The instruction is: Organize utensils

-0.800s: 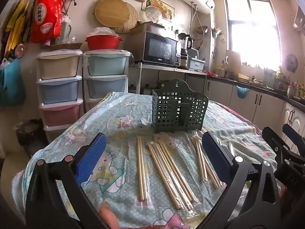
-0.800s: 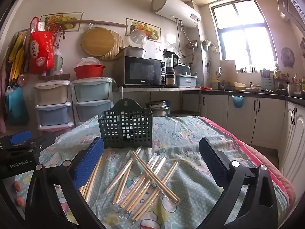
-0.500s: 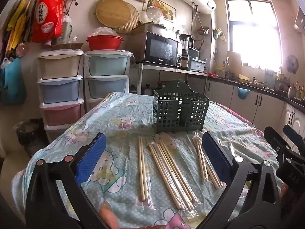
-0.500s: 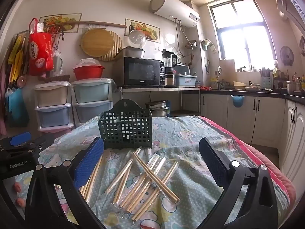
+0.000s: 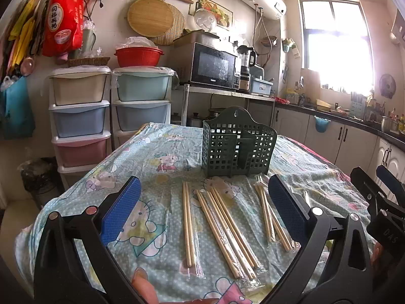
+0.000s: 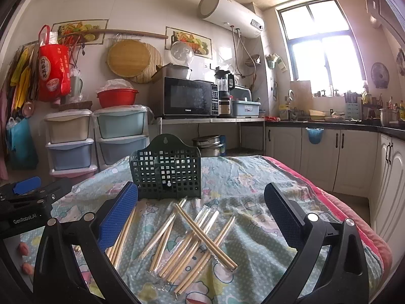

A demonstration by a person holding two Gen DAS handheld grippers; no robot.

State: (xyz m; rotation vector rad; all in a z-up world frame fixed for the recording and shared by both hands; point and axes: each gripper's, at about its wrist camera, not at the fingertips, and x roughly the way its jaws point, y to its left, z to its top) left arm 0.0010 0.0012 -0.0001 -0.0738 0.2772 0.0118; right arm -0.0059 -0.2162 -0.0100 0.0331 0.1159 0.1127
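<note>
Chopsticks (image 5: 227, 230) lie before holder (image 5: 238, 149).

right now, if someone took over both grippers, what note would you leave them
Left gripper: open, empty, above the table's near edge.
Right gripper: open, empty, beside it.
Chopsticks: several pairs, some in clear sleeves, lie loose on the cartoon-print tablecloth in front of the green slotted holder.
Done: nothing in the holder as far as can be seen.
Left: pick up each pair and stand it in the holder.
</note>
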